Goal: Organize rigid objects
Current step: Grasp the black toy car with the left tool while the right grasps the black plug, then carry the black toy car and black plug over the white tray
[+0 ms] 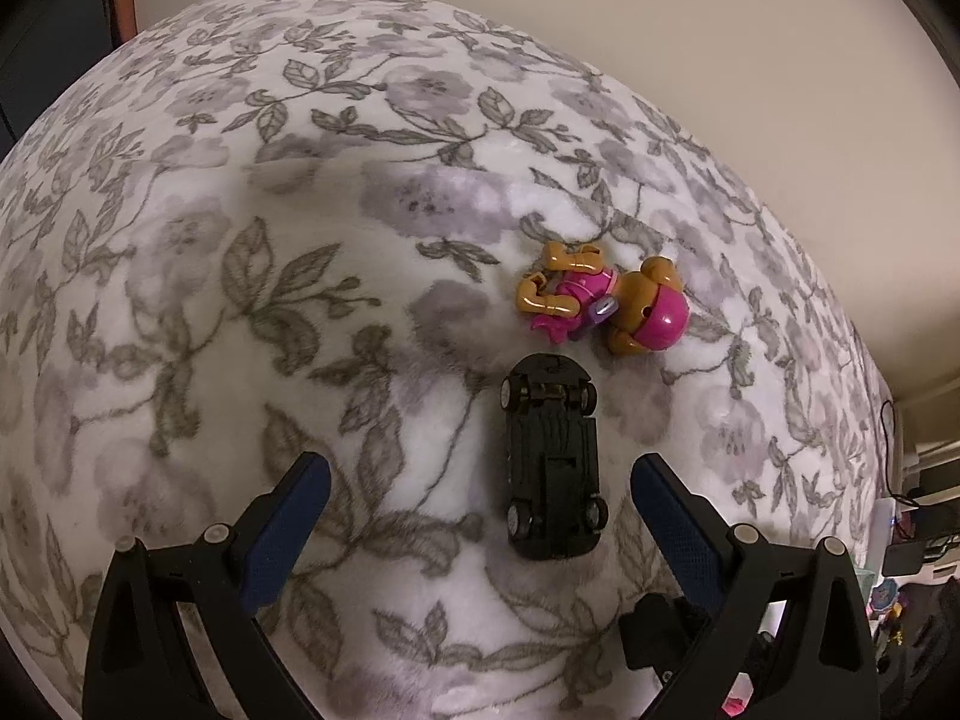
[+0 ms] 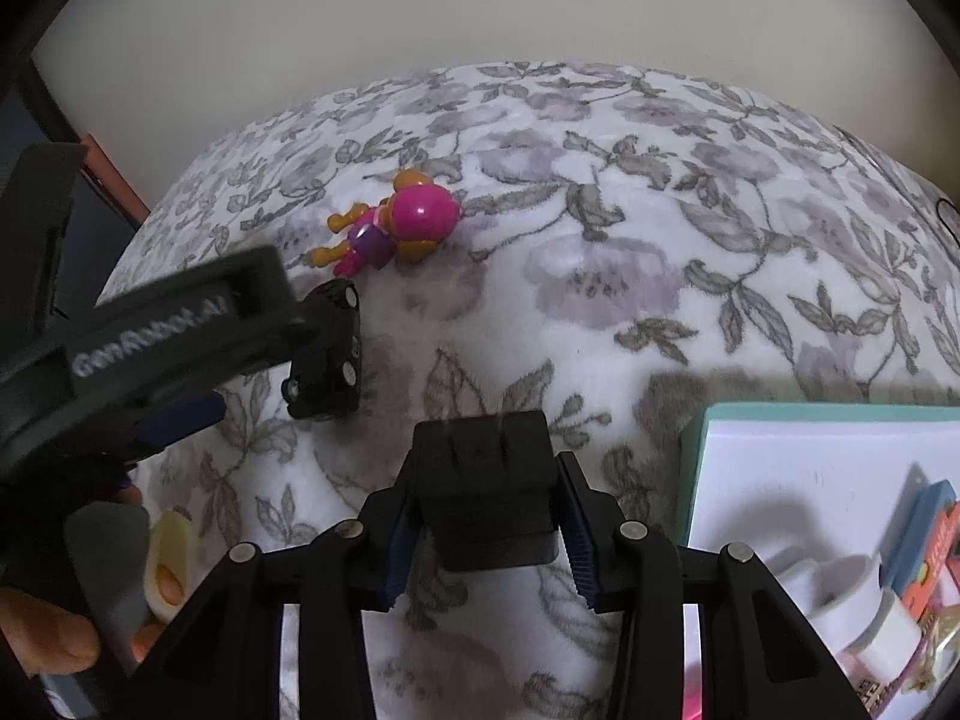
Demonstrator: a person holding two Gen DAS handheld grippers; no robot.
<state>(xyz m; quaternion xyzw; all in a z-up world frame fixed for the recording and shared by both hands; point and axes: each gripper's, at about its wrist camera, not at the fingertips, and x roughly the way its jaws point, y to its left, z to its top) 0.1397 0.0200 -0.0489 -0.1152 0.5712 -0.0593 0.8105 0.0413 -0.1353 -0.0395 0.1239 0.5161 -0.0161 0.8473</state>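
A black toy car [image 1: 552, 456] lies upside down on the floral blanket [image 1: 240, 276], between the fingers of my left gripper [image 1: 480, 468], which is open and touches nothing. The car sits nearer the right-hand finger [image 1: 660, 492]. Just beyond it lies a pink and brown toy dog figure [image 1: 600, 306] on its side. In the right wrist view my right gripper [image 2: 489, 468] is shut on a black block [image 2: 486, 492] held above the blanket. The car [image 2: 330, 354] and the figure [image 2: 390, 228] show at the far left there, partly behind the left tool's black housing [image 2: 150, 348].
A white tray with a teal rim [image 2: 696, 450] sits at the right, holding a white cup-like piece [image 2: 864, 606] and a colourful box [image 2: 936, 534]. A person's hand [image 2: 48, 630] grips the left tool. A cream wall [image 1: 660, 30] runs behind the bed; clutter [image 1: 912, 540] lies past its right edge.
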